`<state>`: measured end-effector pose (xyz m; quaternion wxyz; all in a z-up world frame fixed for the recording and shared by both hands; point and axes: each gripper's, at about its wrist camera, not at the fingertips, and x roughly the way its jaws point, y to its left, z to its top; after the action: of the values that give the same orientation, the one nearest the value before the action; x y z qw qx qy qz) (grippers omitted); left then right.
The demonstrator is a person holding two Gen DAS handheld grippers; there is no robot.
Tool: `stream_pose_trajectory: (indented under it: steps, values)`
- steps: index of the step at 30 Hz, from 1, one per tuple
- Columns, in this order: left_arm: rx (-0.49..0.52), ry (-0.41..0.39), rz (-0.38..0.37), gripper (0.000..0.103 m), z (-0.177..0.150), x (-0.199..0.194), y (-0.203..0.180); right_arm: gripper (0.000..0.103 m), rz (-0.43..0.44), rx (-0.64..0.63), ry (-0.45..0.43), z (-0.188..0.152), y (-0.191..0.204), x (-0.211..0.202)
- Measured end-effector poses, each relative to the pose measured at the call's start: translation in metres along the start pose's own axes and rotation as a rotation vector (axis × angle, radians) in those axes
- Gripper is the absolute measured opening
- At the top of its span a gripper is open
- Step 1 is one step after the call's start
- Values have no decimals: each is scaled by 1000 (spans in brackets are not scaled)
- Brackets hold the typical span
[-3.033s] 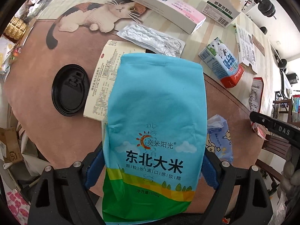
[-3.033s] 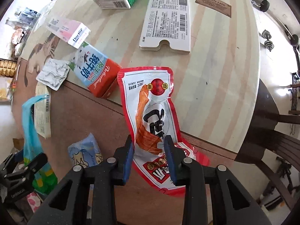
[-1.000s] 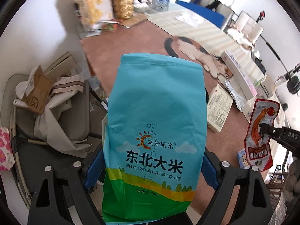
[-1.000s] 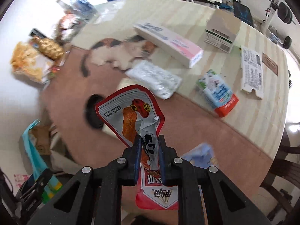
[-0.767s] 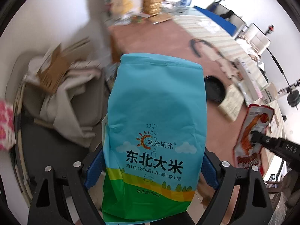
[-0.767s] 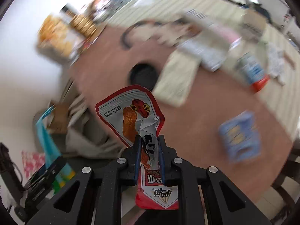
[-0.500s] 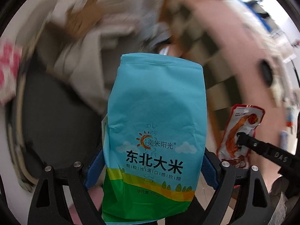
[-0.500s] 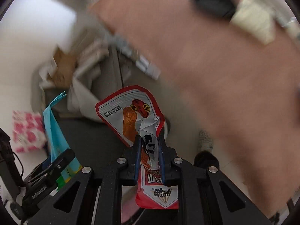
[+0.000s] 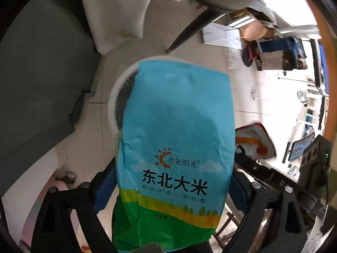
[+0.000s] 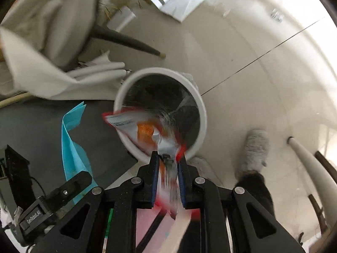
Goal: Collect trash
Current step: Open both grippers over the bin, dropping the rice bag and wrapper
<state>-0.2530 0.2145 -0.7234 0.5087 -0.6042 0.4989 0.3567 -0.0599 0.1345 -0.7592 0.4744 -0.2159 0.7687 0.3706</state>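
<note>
My left gripper point(image 9: 174, 186) is shut on a blue and green rice bag point(image 9: 177, 139), held upright over a white round trash bin point(image 9: 112, 103) on the floor. The bag hides most of the bin. My right gripper point(image 10: 167, 160) has its jaws slightly parted around a red and white snack pouch point(image 10: 145, 126). The pouch is blurred and hangs over the bin's point(image 10: 201, 113) near rim; whether it is still gripped is unclear. The rice bag point(image 10: 72, 137) and left gripper point(image 10: 54, 198) show at the left of the right wrist view. The pouch point(image 9: 254, 141) shows beside the rice bag.
A chair with beige cloth point(image 10: 42, 48) and a dark leg point(image 10: 130, 42) stands behind the bin. A dark mat point(image 9: 35, 80) lies to the left. A grey slipper point(image 10: 254, 147) is right of the bin. Cardboard and boxes point(image 9: 248, 27) lie on the tile floor.
Both grippers swung away from the table and down over the trash bin. The right jaws have parted a little and the snack pouch now tilts and blurs above the bin.
</note>
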Motion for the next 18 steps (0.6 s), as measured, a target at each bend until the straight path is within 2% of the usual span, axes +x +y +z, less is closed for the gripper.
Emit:
stream_pose_trajectory:
  steps: [1, 2, 4, 6, 8, 9, 10, 14, 18]
  values:
    - [8, -3, 9, 103, 7, 13, 4, 19, -4, -12, 16, 8, -2, 16]
    - [12, -8, 26, 103, 12, 20, 5, 23, -9, -24, 25, 13, -2, 25]
    - [13, -18, 62, 103, 15, 33, 10, 56, -37, -56, 42, 22, -5, 48]
    - [14, -30, 88, 103, 11, 36, 26, 60, -73, -86, 50, 28, -5, 60]
    - [19, -48, 136, 103, 8, 34, 26, 70, -110, -113, 54, 25, -4, 64]
    - [23, -56, 165, 103, 6, 31, 25, 85, -130, -136, 48, 24, -2, 62]
    - [26, -64, 185, 103, 4, 28, 27, 96, -154, -157, 38, 23, -2, 61]
    - [37, -109, 261, 103, -7, 3, 25, 99, -290, -270, -30, 14, 14, 44]
    - [62, -163, 322, 103, -24, -34, 20, 100, -352, -332, -60, 5, 26, 24]
